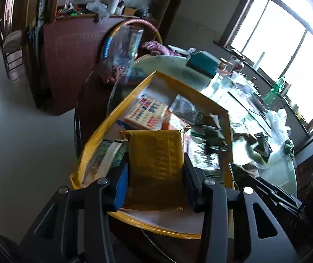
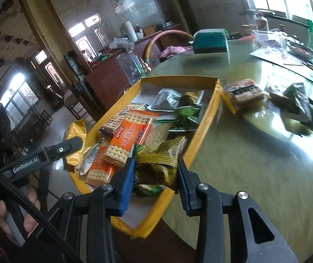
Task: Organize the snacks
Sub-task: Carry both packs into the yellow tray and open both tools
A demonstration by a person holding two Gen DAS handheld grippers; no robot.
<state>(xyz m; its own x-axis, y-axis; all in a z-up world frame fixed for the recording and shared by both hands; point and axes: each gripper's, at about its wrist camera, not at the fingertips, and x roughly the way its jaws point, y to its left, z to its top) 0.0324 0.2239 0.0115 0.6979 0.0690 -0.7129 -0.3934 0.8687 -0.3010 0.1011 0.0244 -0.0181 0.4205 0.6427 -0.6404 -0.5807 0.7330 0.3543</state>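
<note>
Holding one gold packet (image 1: 155, 164) in my left gripper (image 1: 155, 175), pads pinched on both sides, over the yellow box (image 1: 103, 122) on the glass table (image 2: 233, 153). Right gripper (image 2: 155, 171) clamps one olive-green snack pack (image 2: 160, 164), also above the box. "GenRobot.AI" reads on the other tool's arm. Approx. two orange cracker packs (image 2: 132, 135) w/ Chinese print lie inside; text too small to read.

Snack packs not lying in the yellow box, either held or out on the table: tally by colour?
Gold: 1, gold packet in the left gripper
Olive green: 1, olive packet in the right gripper
Brown: 1, brown pack on the table
Dark green: 1, dark green pack on the table
Total: 4 clear; the small brown blur between those two is not counted.
</note>
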